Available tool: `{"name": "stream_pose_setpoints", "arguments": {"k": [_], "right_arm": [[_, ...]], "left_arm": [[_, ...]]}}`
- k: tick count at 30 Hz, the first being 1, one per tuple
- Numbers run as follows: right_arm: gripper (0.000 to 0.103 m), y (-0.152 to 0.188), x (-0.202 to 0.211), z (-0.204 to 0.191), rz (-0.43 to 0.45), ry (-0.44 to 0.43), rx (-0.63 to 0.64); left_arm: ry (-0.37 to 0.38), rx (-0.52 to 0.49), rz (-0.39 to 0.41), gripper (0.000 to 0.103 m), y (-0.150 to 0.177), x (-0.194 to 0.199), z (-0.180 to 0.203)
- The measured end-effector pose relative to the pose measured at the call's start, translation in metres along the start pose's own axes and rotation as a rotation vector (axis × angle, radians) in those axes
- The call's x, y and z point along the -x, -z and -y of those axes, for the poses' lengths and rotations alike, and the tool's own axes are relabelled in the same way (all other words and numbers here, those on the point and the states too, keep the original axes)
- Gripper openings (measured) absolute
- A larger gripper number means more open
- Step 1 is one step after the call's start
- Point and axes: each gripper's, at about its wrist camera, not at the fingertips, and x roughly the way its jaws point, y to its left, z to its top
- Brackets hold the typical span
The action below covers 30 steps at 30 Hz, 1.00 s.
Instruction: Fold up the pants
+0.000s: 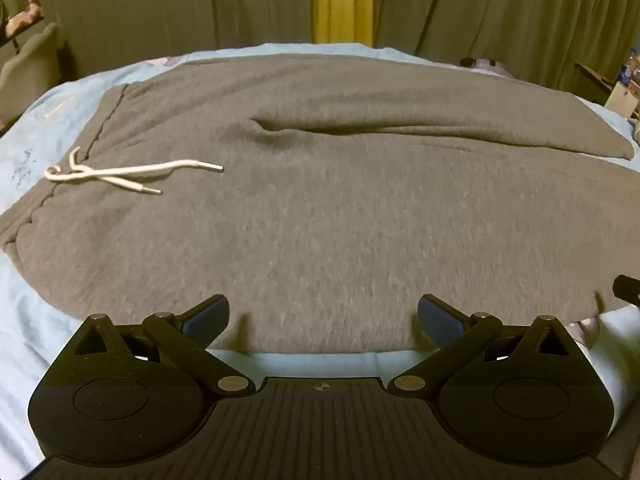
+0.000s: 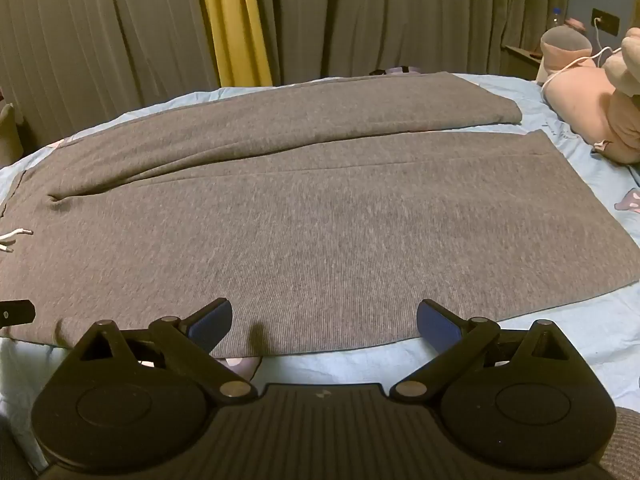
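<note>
Grey sweatpants (image 1: 320, 208) lie spread flat across a bed covered in a light blue sheet (image 1: 36, 128), waistband to the left and both legs running right, the far leg creased along the crotch. The left gripper (image 1: 323, 316) hangs over the near edge of the pants at the hip, its blue-padded jaws spread wide and holding nothing. The right gripper (image 2: 325, 320) hovers over the near leg's edge further along, jaws likewise wide apart and empty. A white drawstring (image 1: 132, 174) trails loose across the cloth just inside the waistband. Pink plush toys (image 2: 592, 104) rest at the sheet's far right corner beyond the cuffs. Olive-grey curtains (image 2: 100, 32) with a yellow panel (image 2: 232, 20) hang behind the bed.
</note>
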Motion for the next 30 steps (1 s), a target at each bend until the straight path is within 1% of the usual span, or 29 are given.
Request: {"name": "stream_pose_setpoints", "arguments": {"k": [30], "right_arm": [[0.099, -0.0012, 0.0014, -0.0007, 0.001, 0.001, 0.001]], "left_arm": [[0.015, 0.008, -0.016, 0.103, 0.0061, -0.0051, 0.0007]]}}
